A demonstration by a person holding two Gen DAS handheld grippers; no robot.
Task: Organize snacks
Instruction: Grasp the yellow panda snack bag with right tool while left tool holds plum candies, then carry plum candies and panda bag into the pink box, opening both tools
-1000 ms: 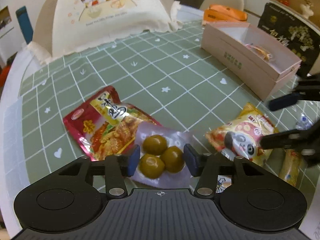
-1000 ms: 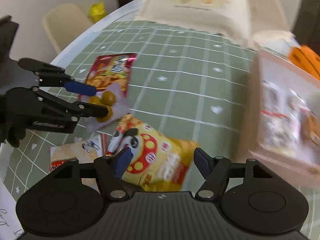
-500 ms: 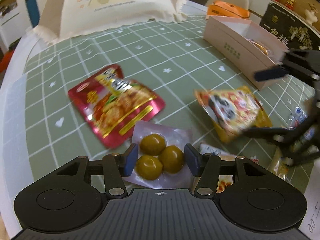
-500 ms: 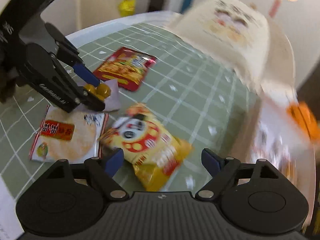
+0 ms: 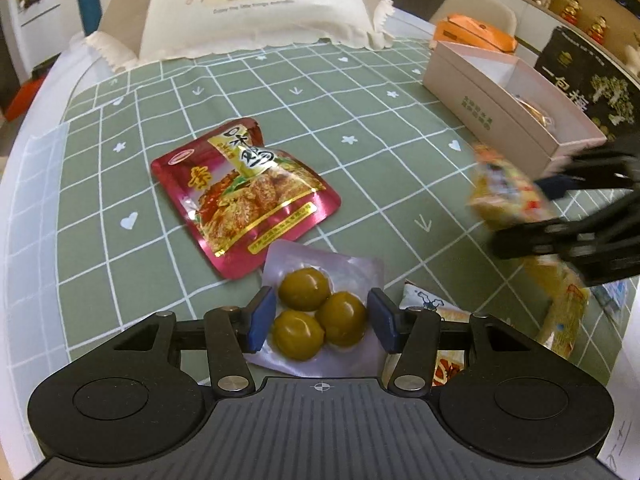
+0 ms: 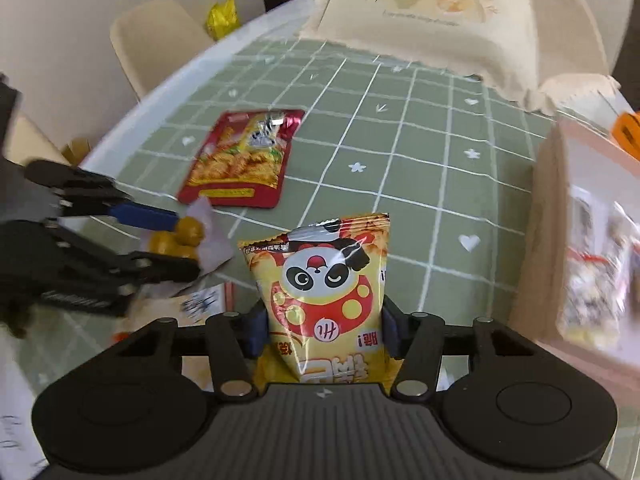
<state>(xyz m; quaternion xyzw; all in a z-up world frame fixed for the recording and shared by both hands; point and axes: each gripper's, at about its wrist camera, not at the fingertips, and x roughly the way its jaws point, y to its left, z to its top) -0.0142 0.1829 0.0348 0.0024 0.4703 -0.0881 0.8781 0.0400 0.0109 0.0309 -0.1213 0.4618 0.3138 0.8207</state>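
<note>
My left gripper (image 5: 322,320) is shut on a clear pack of three green plums (image 5: 320,312) and holds it just above the table; it also shows in the right wrist view (image 6: 176,236). My right gripper (image 6: 322,328) is shut on a yellow panda snack bag (image 6: 326,288) and holds it upright above the table; the bag shows blurred in the left wrist view (image 5: 506,196). A red chicken snack pouch (image 5: 244,196) lies flat on the green checked tablecloth (image 5: 360,120). The pink box (image 5: 508,108) stands at the right with some snacks inside.
A rice cracker pack (image 5: 436,312) and a yellow stick snack (image 5: 564,312) lie by the near edge. A cream food cover (image 5: 260,8) stands at the far side. An orange box (image 5: 476,34) and a black bag (image 5: 592,84) stand behind the pink box.
My right gripper closed on the panda bag and lifted it off the table, turning toward the pink box. My left gripper kept its hold on the plum pack and barely moved.
</note>
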